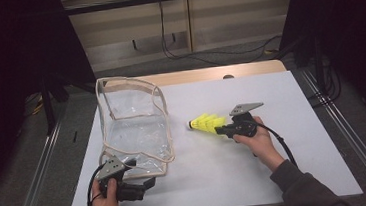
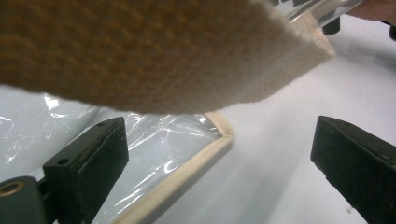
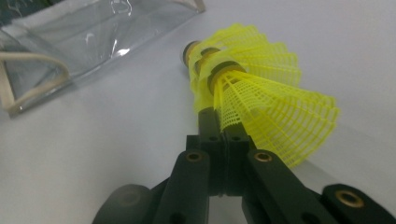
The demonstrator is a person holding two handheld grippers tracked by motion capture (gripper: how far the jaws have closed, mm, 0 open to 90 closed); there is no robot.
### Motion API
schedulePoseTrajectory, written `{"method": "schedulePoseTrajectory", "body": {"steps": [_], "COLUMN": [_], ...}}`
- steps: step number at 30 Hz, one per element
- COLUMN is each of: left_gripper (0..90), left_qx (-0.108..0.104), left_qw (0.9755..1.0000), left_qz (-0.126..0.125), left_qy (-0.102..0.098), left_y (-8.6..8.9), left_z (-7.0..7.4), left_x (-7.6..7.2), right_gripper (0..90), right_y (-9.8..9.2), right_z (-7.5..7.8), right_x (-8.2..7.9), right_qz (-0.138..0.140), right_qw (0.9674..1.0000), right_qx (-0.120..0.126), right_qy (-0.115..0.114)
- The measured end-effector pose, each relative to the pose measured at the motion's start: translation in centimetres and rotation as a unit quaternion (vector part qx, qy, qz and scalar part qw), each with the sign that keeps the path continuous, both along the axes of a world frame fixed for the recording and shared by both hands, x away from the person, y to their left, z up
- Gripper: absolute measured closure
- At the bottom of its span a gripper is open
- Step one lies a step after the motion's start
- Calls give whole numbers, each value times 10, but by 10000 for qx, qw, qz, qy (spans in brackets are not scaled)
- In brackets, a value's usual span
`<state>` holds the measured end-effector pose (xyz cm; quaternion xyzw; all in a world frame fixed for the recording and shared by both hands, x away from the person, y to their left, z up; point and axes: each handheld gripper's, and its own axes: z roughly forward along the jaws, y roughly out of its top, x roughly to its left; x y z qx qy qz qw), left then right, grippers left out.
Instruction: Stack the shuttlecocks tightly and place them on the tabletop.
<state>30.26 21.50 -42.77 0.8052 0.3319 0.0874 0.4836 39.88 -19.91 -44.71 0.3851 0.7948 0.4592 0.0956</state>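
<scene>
A stack of nested yellow shuttlecocks (image 1: 204, 123) hangs just above the middle of the white tabletop (image 1: 257, 176), corks pointing left. My right gripper (image 1: 222, 128) is shut on the skirt of the rear one. The right gripper view has the right gripper (image 3: 217, 126) with jaws pressed together on the mesh of the shuttlecocks (image 3: 261, 93). A clear plastic bag (image 1: 136, 132) with beige trim stands open at the left. At the bag's near corner lies my left gripper (image 1: 145, 184), open. In its own view my left gripper (image 2: 219, 135) spans the bag's corner (image 2: 154, 144), under a beige strap (image 2: 140, 56).
The clear bag (image 3: 93, 28) lies a short way left of the shuttlecocks. A wooden table edge (image 1: 208, 73) runs behind the white surface. Metal rails (image 1: 347, 139) flank the table and cables (image 1: 202, 56) lie on the floor beyond it.
</scene>
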Motion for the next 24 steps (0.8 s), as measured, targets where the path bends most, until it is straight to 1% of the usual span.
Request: {"method": "schedulePoseTrajectory", "body": {"steps": [1,3,4,5,7,11,12,14,16,18,19,20,21,23,24], "left_gripper": [42,42,43,43,43,41,41,40,40,40,39,39,39,39,40], "left_qx": [-22,-41,-44,-38,-40,-13,-28,-33,-37,-34,-26,-24,-35,-60,-54], "left_qw": [10000,10000,10000,10000,10000,10000,10000,10000,10000,10000,10000,10000,10000,10000,10000], "left_qz": [3,17,26,17,29,9,39,28,27,37,16,7,22,43,37], "left_qy": [4,3,4,7,5,32,27,34,35,28,43,36,24,23,17], "left_y": [0,1,1,1,1,1,0,1,1,0,1,1,1,0,0], "left_z": [0,0,0,-1,-1,-1,-1,-1,-1,-1,-1,-1,-1,-1,-1], "left_x": [0,0,0,0,0,1,0,0,0,0,0,1,0,0,1], "right_gripper": [895,894,895,894,894,870,848,775,734,690,686,644,623,616,591], "right_y": [2,7,8,9,7,5,4,3,3,2,2,2,3,3,2], "right_z": [-1,-5,-7,-7,-5,1,2,1,1,2,3,3,3,3,4], "right_x": [0,-1,-1,-1,0,2,2,3,3,3,2,2,1,0,-1], "right_qz": [-26,38,18,10,-9,-66,-79,-130,-135,-139,-148,-144,-151,-140,-155], "right_qw": [10000,9999,9999,9999,9999,9999,9999,9999,9998,9998,9998,9998,9998,9998,9998], "right_qx": [69,-45,-112,-98,-101,-109,-119,-66,-121,-91,-92,-111,-117,-87,-76], "right_qy": [27,82,106,124,67,22,17,61,57,64,46,43,62,96,123]}}
